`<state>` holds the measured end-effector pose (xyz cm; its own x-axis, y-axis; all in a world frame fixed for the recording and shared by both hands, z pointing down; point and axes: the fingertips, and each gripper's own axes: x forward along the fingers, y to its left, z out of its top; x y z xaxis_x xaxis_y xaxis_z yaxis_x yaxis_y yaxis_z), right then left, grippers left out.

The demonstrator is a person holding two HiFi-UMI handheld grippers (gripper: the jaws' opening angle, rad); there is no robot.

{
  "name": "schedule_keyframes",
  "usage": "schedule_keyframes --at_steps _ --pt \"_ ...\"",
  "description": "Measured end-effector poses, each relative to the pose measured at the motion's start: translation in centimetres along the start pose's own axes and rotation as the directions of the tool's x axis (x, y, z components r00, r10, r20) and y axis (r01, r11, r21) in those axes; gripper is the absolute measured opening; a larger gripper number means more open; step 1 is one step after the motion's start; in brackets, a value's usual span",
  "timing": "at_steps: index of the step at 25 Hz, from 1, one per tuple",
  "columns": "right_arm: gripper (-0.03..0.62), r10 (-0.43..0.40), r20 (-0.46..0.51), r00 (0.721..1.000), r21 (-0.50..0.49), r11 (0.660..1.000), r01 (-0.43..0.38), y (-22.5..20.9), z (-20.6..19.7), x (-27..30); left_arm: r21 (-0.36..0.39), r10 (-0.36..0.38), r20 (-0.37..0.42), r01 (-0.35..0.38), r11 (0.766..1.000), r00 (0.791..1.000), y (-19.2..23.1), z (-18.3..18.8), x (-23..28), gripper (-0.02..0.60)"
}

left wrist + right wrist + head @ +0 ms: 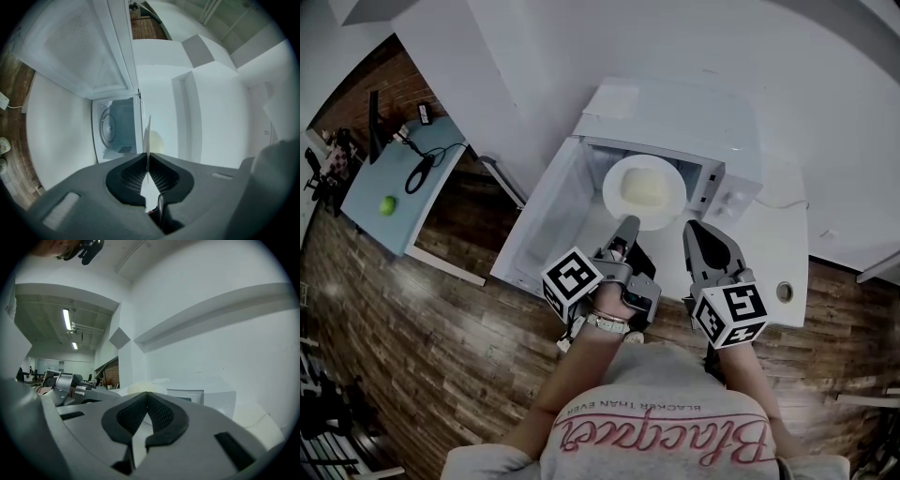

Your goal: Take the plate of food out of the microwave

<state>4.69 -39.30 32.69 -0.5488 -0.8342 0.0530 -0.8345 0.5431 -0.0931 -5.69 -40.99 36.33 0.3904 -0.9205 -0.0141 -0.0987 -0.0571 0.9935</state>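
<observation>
My left gripper [626,228] is clamped on the near rim of the round white plate [611,178], and in the left gripper view the jaws pinch that thin rim edge-on. The plate carries a pale yellow mound of food [647,190] and faces up. It hangs in the air just in front of the mouth of the boxy white microwave [675,117], resting on nothing but my grip. The microwave's white door [548,220] stands swung wide to the left. In the left gripper view the cavity shows beside the plate, with the round turntable [108,127] bare inside it.

My right gripper [698,230] has its jaws closed together with nothing between them; the right gripper view shows the dark pads meeting at the tips. It hovers just right of the plate without touching it, over the white countertop [769,244] that the microwave stands on
</observation>
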Motion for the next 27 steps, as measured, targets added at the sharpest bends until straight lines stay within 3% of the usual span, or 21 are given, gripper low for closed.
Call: schedule_keyframes --at_steps 27 --pt "0.012 -0.013 0.004 1.000 -0.025 1.000 0.013 -0.5 0.3 0.1 0.002 -0.021 -0.029 0.021 1.000 0.999 -0.9 -0.5 1.2 0.020"
